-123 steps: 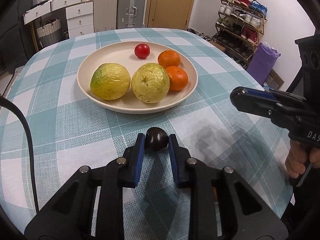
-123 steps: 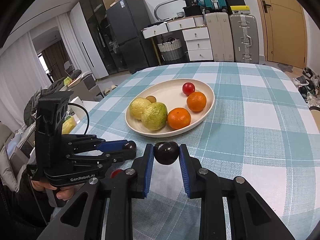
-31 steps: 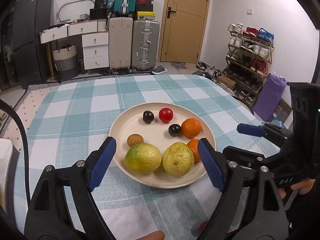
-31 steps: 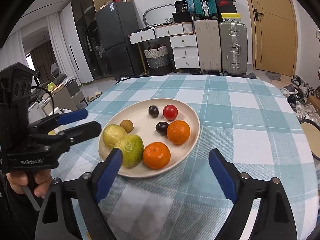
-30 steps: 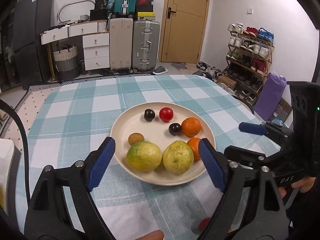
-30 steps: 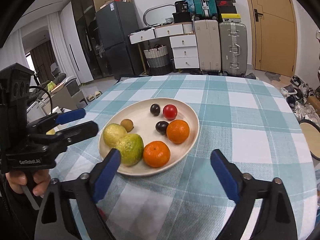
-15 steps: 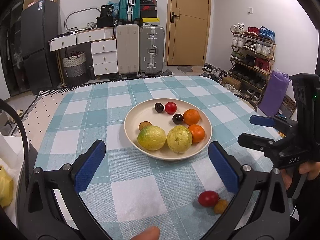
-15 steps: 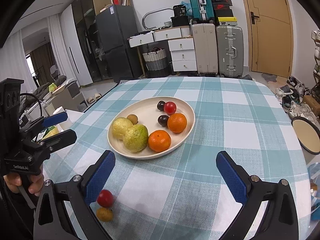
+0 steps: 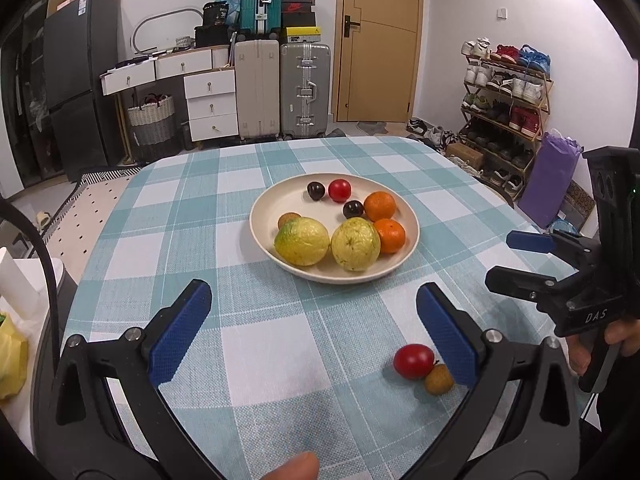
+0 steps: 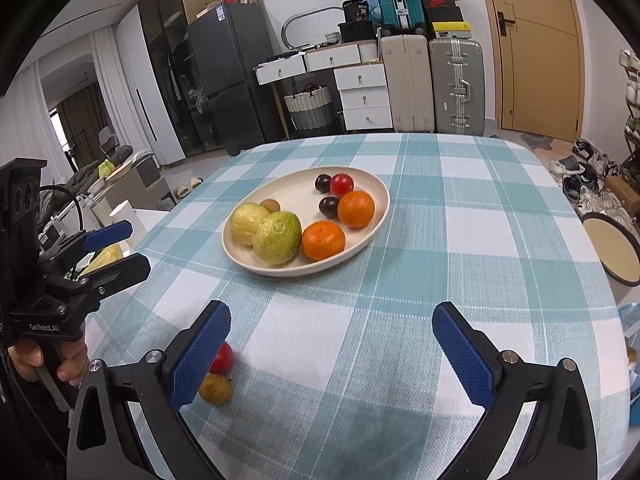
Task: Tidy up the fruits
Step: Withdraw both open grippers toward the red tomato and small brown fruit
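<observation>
Two fruits, a tomato (image 9: pixel 413 360) touching a longan (image 9: pixel 438 378), lie off the plate (image 9: pixel 414 236) at 5 o'clock on the surface; both tongs, left (image 9: pixel 313 330) and right (image 10: pixel 330 350), are spread and empty, so next likely pinch one.

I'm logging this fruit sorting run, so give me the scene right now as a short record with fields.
plate: holds two guavas, two oranges, one red tomato, two dark plums, one small brown fruit
loose on tablecloth: red tomato touching a small brown fruit
left gripper: open, holding nothing
right gripper: open, holding nothing
</observation>
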A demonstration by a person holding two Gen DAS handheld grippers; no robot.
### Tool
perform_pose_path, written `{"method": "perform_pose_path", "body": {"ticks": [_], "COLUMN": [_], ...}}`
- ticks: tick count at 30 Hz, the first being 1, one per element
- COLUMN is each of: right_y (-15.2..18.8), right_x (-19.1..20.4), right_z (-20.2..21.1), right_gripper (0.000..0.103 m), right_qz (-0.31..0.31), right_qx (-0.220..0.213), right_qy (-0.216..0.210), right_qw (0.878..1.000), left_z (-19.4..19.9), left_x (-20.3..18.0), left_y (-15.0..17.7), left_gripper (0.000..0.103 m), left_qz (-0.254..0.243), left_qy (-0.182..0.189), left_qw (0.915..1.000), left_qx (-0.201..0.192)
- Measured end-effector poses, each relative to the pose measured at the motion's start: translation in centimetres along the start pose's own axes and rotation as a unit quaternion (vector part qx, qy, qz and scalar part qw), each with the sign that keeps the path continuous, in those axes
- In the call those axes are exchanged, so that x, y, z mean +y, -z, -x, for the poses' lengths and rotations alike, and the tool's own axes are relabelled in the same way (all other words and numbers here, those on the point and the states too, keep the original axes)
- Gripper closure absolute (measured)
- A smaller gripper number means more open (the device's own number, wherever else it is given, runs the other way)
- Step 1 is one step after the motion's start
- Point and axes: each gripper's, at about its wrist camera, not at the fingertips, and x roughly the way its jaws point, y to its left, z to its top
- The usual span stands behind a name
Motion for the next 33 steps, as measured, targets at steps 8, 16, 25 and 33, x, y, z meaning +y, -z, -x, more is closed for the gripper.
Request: {"method": "perform_pose_path", "body": {"ticks": [8,16,25,33], "right_y": [0.8,1.8,3.2,3.9], "right_x": [0.6,2.7,4.9,6.1], "right_z": [0.1,-1.2,-2.6,-3.1], "right_gripper": [0.0,0.0,0.0,0.001], "right_qz": [0.01,0.056,0.092,0.11], "right_qx": [0.014,0.051,0.088,0.103], "right_qy": [-0.001,0.005,-0.019,-0.036], "right_qw": [1.0,0.997,0.992,0.988], "left_z": [-0.4,-1.5,-2.0,-2.3], "left_x": [-0.9,-0.5,0.0,0.1], "left_y": [1.0,1.8,2.0,2.1], "left_gripper": [0.001,0.001,0.001,0.001], "left_qz": [-0.011,-0.004,0.007,0.009], "left_qy": [0.006,0.004,0.011,0.01], "left_qw": [0.9998,0.9996,0.9993,0.9991], "left_qx": [0.013,0.029,0.037,0.039]}}
